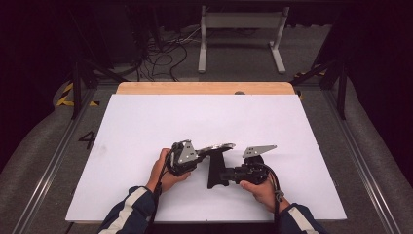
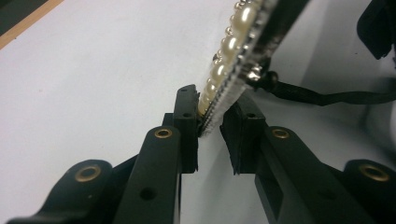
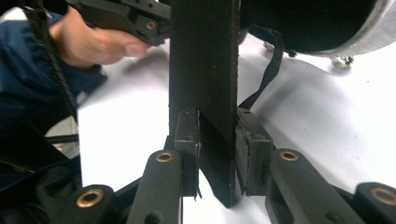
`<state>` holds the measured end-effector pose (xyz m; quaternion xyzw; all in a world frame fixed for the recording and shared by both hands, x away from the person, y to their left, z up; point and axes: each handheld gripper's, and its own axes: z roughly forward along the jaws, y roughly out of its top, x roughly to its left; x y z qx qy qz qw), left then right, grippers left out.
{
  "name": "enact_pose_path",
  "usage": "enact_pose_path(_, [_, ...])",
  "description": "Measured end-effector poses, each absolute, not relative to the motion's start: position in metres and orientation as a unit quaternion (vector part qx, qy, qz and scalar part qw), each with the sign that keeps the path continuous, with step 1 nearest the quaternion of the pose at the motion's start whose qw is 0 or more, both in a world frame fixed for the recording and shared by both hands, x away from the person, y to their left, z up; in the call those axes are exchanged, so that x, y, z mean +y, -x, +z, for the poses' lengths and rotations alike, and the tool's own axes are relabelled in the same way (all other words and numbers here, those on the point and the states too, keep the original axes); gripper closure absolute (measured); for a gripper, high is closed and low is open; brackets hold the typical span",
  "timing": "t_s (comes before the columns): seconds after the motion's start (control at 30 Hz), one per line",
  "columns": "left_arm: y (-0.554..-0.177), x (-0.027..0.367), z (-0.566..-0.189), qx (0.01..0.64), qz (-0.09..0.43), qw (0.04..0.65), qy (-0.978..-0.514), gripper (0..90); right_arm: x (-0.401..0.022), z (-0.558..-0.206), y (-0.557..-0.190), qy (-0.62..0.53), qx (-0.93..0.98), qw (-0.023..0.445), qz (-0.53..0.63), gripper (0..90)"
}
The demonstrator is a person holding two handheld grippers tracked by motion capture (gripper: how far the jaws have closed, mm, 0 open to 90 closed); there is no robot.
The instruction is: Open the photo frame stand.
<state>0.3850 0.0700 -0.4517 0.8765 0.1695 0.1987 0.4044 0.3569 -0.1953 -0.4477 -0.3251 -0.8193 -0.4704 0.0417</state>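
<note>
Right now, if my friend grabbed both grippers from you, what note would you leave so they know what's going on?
Left hand-held gripper: shut on the edge of the pearl-rimmed frame, which is held off the white table.
Right hand-held gripper: shut on the frame's black stand. A thin black strap links the stand to the frame's back.
Done: both pieces are gripped, near the front middle of the table.
Left, probably: swing the stand out until the strap is taut, then set the frame down standing. What the frame's front shows I can't tell.
</note>
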Motion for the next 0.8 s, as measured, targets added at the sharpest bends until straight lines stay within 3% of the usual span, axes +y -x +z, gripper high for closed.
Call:
enact_pose_path(0.23, [-0.386,0.075,-0.451,0.171,0.188,0.413,-0.874,76.3,-0.193,-0.439,-0.346,0.314,-0.838,-0.017,-0.446,73.9])
enact_pose_path(0.37, [-0.387,0.079,-0.451,0.177,0.182,0.416,-0.873,73.7,-0.196,-0.431,-0.340,0.307,-0.839,-0.045,-0.447,68.1])
enact_pose_path(0.5, [-0.387,0.081,-0.451,0.180,0.178,0.419,-0.872,72.5,-0.195,-0.423,-0.332,0.296,-0.838,-0.079,-0.451,71.8])
enact_pose_path(0.67, [-0.387,0.083,-0.450,0.178,0.170,0.428,-0.869,73.4,-0.187,-0.413,-0.318,0.269,-0.832,-0.114,-0.471,87.2])
enact_pose_path(0.8, [-0.387,0.083,-0.451,0.184,0.165,0.435,-0.866,73.1,-0.173,-0.414,-0.311,0.252,-0.834,-0.123,-0.476,90.0])
